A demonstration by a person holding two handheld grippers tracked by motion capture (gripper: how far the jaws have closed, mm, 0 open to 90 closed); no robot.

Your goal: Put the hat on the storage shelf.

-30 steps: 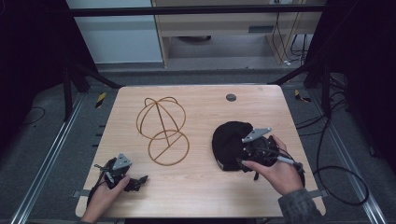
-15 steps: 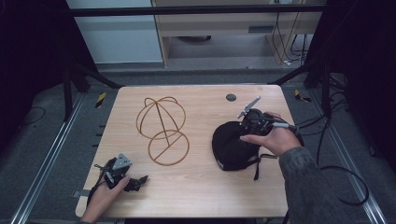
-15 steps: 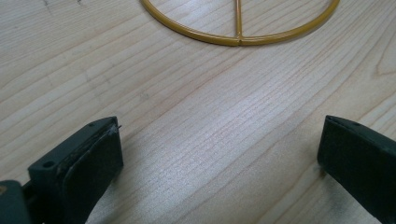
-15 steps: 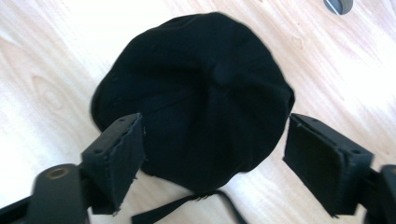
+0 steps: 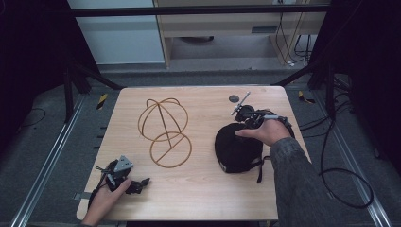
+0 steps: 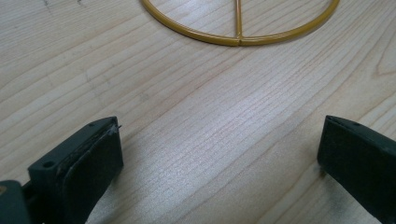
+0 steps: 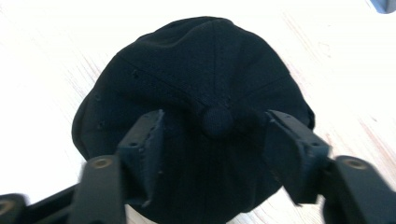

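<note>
A black cap [image 5: 236,149] lies on the right half of the wooden table [image 5: 203,198]. My right gripper [image 5: 248,115] hovers over the cap's far edge, held in a hand. In the right gripper view its jaws stand open on either side of the cap's top button [image 7: 216,121], with the cap's crown [image 7: 187,74] below. A gold wire hat stand [image 5: 163,127] sits left of the middle. My left gripper [image 5: 137,184] rests open near the front left corner, and the stand's ring base [image 6: 238,35] lies beyond its jaws.
A small dark disc [image 5: 234,99] lies near the table's far edge. The cap's strap [image 5: 261,168] trails toward the front. Cables [image 5: 340,189] run over the floor at the right. Metal frame rails [image 5: 42,170] flank the table.
My right gripper has moved from the cap's near right side away to its far edge and turned to look down at the crown. The left gripper has stayed put.
</note>
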